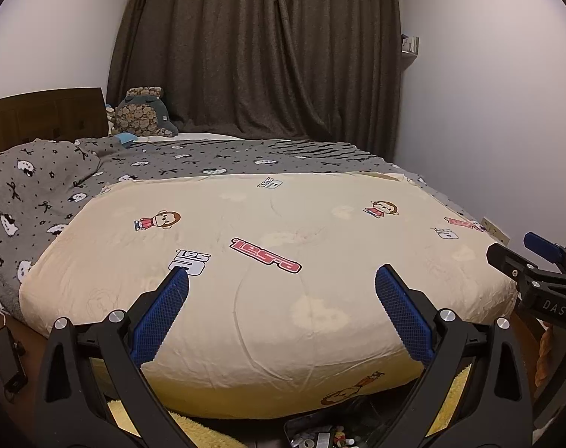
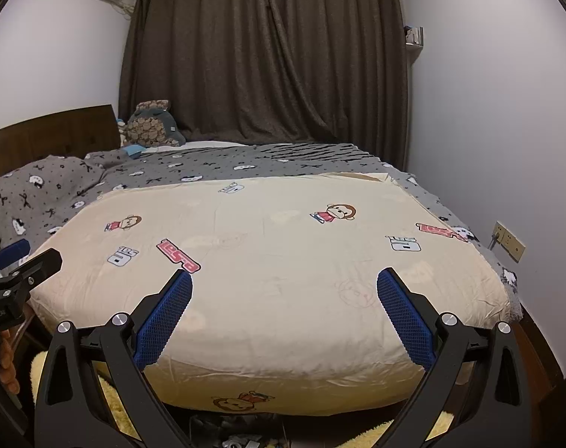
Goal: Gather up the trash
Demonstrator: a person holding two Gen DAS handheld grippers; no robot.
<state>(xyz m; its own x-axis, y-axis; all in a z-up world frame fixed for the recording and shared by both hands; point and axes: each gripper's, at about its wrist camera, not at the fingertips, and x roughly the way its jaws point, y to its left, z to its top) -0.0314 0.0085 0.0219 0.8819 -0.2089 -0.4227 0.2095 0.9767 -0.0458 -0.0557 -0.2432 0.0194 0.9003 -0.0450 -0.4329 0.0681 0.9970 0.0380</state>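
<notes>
Both grippers — left (image 1: 282, 278), right (image 2: 284, 280) — hold ribbed blue fingers (image 1: 159, 321) apart above a smooth cream quilt (image 1: 283, 317).

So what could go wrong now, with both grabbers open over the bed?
1. The small clutter on the floor sits low under the left gripper, mostly hidden, so pieces could get missed.
2. The right gripper points at the cream quilt; it might pinch fabric instead of trash.
3. A cable hangs from the wall socket; an arm swinging there could snag it.
</notes>
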